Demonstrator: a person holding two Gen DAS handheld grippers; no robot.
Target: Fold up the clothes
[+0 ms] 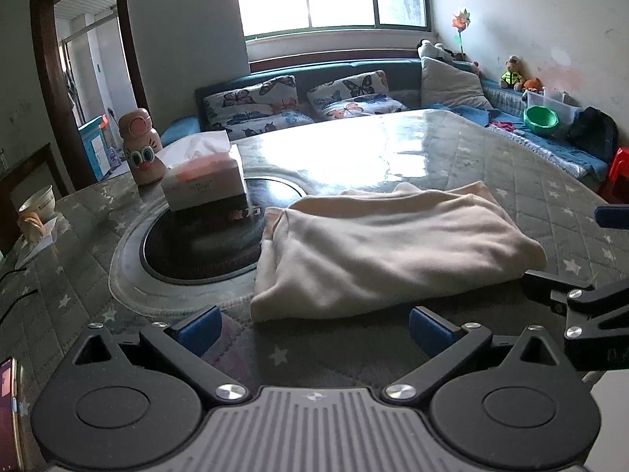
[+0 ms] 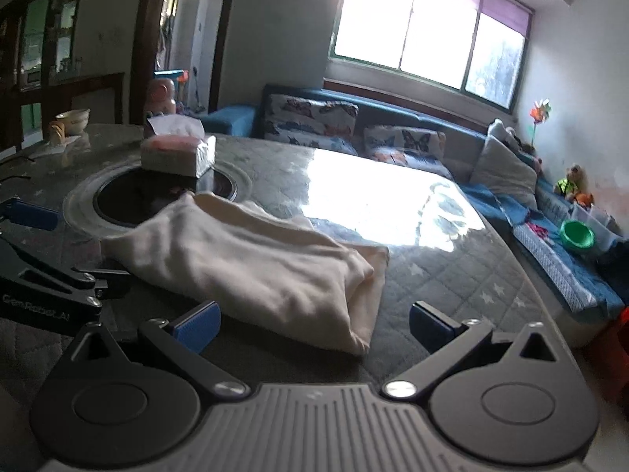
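A cream garment (image 1: 385, 251) lies folded into a thick rectangle on the round table (image 1: 511, 165), partly over the dark inset hob. It also shows in the right wrist view (image 2: 251, 263). My left gripper (image 1: 314, 328) is open and empty, just short of the garment's near edge. My right gripper (image 2: 314, 326) is open and empty, near the garment's right end. The right gripper shows at the right edge of the left wrist view (image 1: 582, 306). The left gripper shows at the left edge of the right wrist view (image 2: 47, 275).
A tissue box (image 1: 204, 181) stands on the dark hob (image 1: 188, 251) behind the garment. A pink bottle (image 1: 142, 149) and a bowl (image 1: 39, 202) stand at the table's far left. A phone (image 1: 10, 413) lies at the near left. A sofa (image 1: 354, 94) runs behind the table.
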